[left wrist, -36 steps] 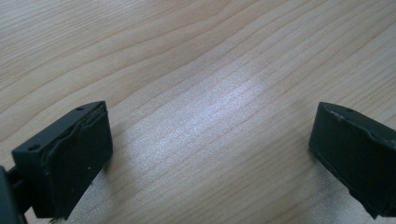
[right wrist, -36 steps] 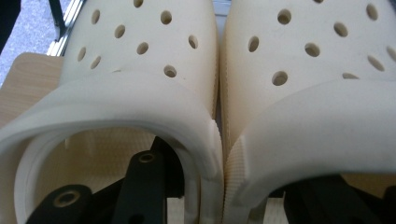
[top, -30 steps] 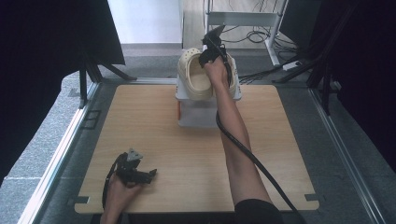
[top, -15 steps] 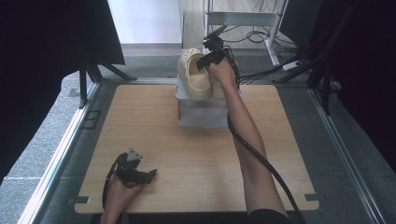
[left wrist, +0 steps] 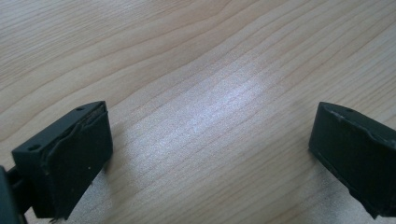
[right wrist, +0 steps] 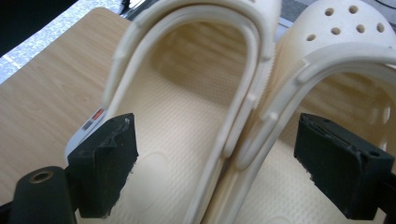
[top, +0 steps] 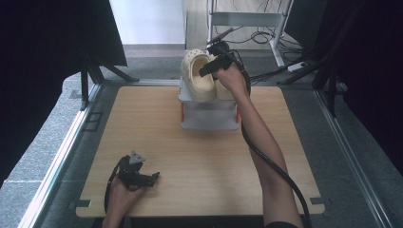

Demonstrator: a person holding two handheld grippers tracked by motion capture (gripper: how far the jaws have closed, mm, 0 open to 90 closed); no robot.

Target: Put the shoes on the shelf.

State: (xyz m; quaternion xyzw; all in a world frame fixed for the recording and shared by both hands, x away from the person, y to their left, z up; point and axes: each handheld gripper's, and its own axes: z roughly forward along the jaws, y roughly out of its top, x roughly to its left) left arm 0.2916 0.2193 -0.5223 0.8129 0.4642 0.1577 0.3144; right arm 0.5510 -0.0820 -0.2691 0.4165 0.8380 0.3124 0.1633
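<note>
Two cream clogs lie side by side on a white box (top: 209, 118) at the far middle of the wooden table (top: 142, 123). The left clog (top: 196, 78) shows whole in the high view; the right clog (top: 223, 91) is mostly under the person's hand. My right gripper (top: 214, 64) hovers open over them. In the right gripper view its jaws straddle the touching inner walls of the left clog (right wrist: 187, 116) and the right clog (right wrist: 336, 60), the right gripper (right wrist: 219, 154) holding nothing. My left gripper (top: 153, 178) rests open near the front left, the left gripper (left wrist: 210, 154) over bare wood.
The box edge with a red label (right wrist: 89, 122) shows beside the left clog. A metal rail (top: 71, 137) runs along the table's left side, and a stand with cables (top: 247, 23) sits behind the table. The right gripper's cable (top: 271, 166) trails along the forearm.
My right gripper has shifted slightly right and settled lower over the clogs. The left gripper and the clogs have not moved.
</note>
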